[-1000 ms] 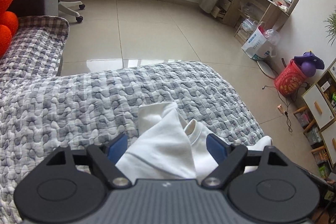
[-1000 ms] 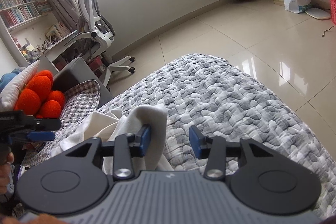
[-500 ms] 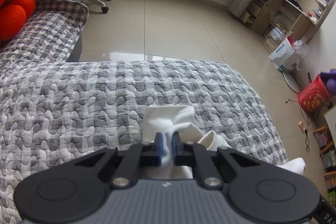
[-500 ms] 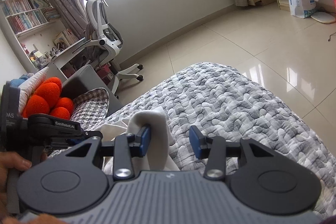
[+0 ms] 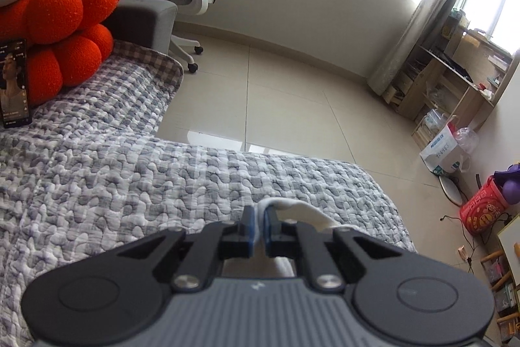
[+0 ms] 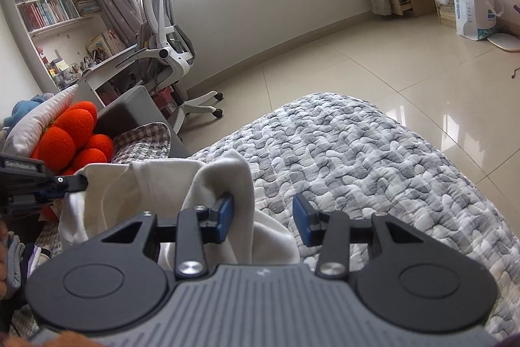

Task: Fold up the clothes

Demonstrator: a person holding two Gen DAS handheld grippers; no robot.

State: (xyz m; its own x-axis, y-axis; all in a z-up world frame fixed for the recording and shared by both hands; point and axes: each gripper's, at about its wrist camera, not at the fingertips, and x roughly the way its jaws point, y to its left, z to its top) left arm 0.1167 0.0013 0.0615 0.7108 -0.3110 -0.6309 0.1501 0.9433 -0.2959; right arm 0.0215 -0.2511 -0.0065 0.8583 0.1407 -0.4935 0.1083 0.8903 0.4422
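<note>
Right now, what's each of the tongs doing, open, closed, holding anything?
Left tongs: closed on a fold of the white garment.
Right tongs: open; the white garment drapes against the left pad only, not clamped.

White lettering on the left gripper point(image 6: 70, 184) body reads roughly "GenRobot"; other print is illegible.

Ahead of the left gripper point(image 5: 258, 228) a broad stretch of grey quilt point(image 5: 136, 181) lies unobstructed. To its far left passage is blocked by an orange cushion point(image 5: 65, 31) and a phone point(image 5: 14, 83) propped against it. Right of the right gripper point(image 6: 262, 218) the quilt is free; its left is obstructed by raised white garment point(image 6: 152, 184).
</note>
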